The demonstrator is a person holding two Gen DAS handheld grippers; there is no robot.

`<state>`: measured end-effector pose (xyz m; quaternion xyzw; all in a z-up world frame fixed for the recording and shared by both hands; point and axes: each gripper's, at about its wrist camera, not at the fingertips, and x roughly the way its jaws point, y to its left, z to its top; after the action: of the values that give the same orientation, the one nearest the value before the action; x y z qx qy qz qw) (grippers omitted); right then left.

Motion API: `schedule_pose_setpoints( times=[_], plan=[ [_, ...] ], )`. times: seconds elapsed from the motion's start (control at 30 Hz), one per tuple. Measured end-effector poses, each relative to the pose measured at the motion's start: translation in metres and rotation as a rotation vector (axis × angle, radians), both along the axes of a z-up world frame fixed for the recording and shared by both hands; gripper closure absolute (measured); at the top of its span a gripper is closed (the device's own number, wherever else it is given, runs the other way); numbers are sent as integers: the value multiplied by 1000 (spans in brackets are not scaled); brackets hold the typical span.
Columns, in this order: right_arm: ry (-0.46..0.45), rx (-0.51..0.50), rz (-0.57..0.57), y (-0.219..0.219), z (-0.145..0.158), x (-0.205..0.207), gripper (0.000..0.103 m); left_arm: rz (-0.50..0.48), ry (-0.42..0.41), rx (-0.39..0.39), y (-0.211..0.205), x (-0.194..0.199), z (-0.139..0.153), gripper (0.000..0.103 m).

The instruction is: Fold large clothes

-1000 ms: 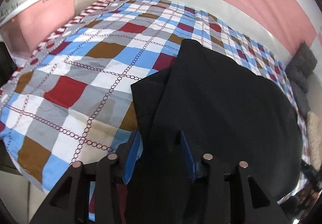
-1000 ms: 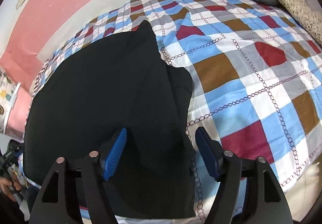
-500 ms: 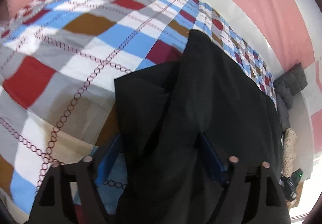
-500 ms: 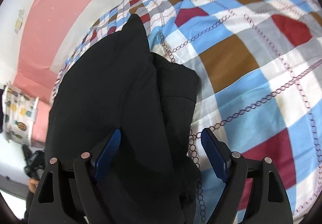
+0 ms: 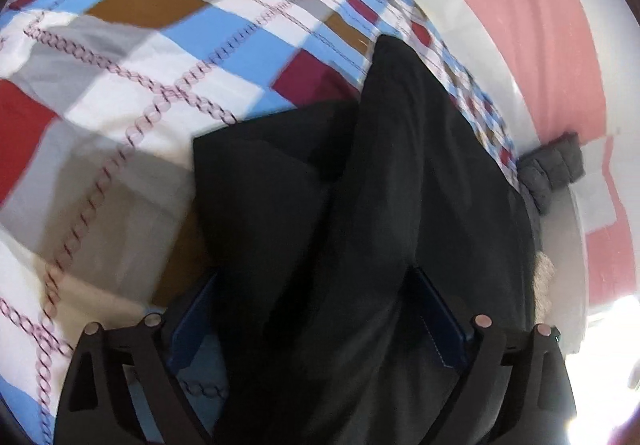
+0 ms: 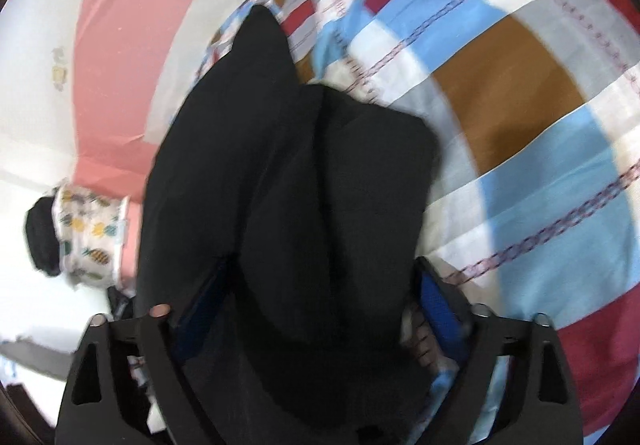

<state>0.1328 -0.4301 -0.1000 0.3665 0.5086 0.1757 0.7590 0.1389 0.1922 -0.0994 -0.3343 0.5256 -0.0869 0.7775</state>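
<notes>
Grippers, left (image 5: 316, 309) and right (image 6: 320, 297), angle down, jaws spread wide astride black garment (image 5: 400, 181).

One black garment (image 5: 400, 185) lies on one checked bedsheet (image 5: 140, 85). Two grippers appear, left (image 5: 316, 321) and right (image 6: 320, 309). One grey cushion (image 5: 554, 165) and one pineapple-print cloth (image 6: 90, 229) sit nearby.

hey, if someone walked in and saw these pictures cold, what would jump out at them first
First, the big black garment filling the middle of both views, bunched between the wide-open blue-padded jaws of the left gripper and the right gripper. Next, the loud checked bedspread in blue, red, brown and white under it, with a pink wall behind.
</notes>
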Motion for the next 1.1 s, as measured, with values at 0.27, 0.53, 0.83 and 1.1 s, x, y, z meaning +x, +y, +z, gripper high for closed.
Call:
schedule_pose_setpoints(
  times=[0.27,0.53,0.83,1.1],
  plan=[
    [-3,-10,22,7,-4,15,19,-8,28,-41,-4,11,-7,7],
    [-17,-50,42,11,6,9,42,7,-1,17,-12,-5,0,19],
    [14,-172,43,32,12,23,57,-40,15,204,-38,0,16,46],
    [-95,-255,31,48,75,2,72,-72,-115,296,-49,-17,83,73]
  ],
)
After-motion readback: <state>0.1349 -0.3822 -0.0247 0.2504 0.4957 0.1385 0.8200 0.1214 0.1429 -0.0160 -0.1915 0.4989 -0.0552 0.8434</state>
